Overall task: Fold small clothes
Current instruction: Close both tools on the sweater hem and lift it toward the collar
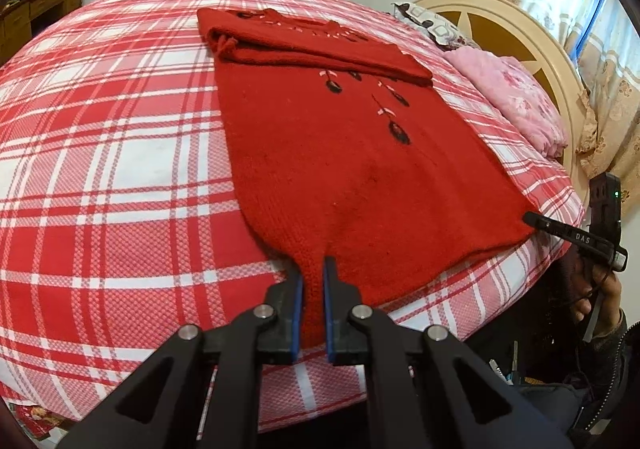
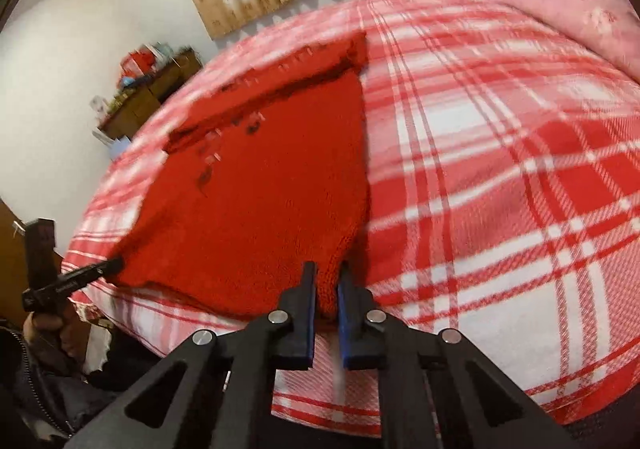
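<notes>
The only lettering that can be read is "DAS", in pale capitals on the side of the right gripper (image 1: pixel 532 219), where its black finger reaches into the left wrist view. The left gripper (image 2: pixel 114 264) carries a similar pale marking on its finger in the right wrist view, but it is too blurred to make out.

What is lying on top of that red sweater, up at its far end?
The red sweater's own sleeves are folded across its chest, covering part of the dark flower embroidery. Beneath the sweater lies the red plaid bedspread; whatever it covers there is hidden.
</notes>
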